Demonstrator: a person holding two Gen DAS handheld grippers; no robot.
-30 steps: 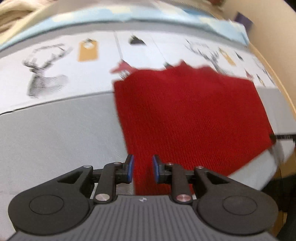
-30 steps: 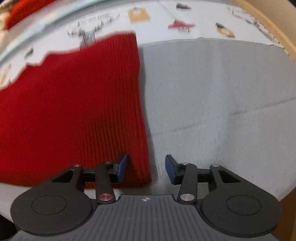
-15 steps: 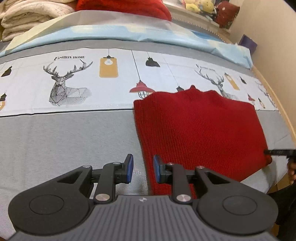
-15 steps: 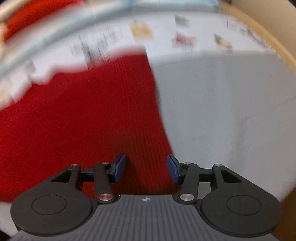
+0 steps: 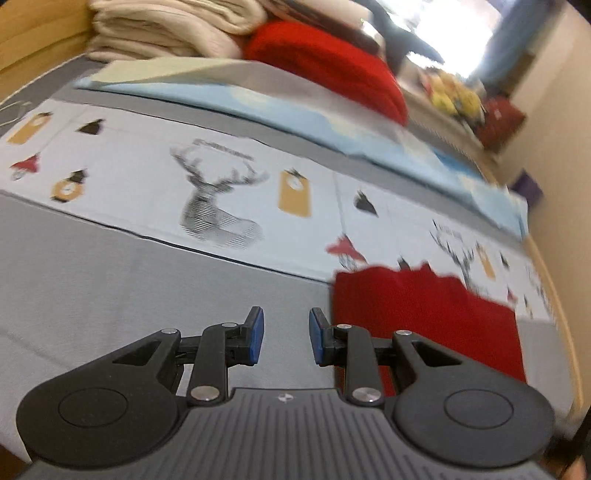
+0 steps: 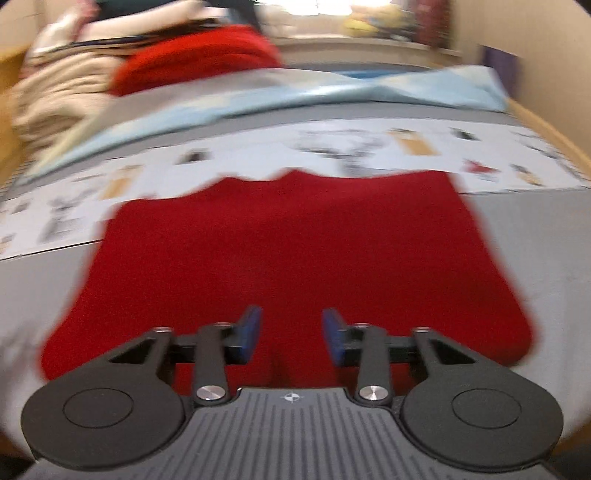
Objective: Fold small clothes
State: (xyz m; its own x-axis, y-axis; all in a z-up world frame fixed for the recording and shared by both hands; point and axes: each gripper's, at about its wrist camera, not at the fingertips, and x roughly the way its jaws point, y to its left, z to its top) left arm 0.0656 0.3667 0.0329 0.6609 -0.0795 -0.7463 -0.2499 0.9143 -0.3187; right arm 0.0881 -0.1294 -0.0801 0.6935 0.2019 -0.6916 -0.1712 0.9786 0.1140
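Note:
A folded red knit garment [image 6: 288, 240] lies flat on the grey bed cover [image 5: 110, 277], its far edge on the printed deer band [image 5: 221, 192]. My right gripper [image 6: 291, 332] hovers over the garment's near middle; its jaws are closing, with a clear gap and no cloth pinched between the blue pads. In the left wrist view the same red knit garment [image 5: 424, 310] lies to the right. My left gripper [image 5: 286, 334] is off its left edge, above bare grey cover, jaws opening with nothing between them.
Stacked beige blankets [image 5: 166, 29] and a bulky red knit pile [image 5: 325, 62] sit at the back of the bed, with a light blue sheet [image 5: 258, 107] in front of them. Plush toys [image 5: 454, 96] sit far right. A wooden bed rim [image 6: 546, 129] runs along the right.
The left gripper drew away leftward off the garment's left edge. The right gripper swept left from the garment's right edge to over its middle, and its jaws narrowed.

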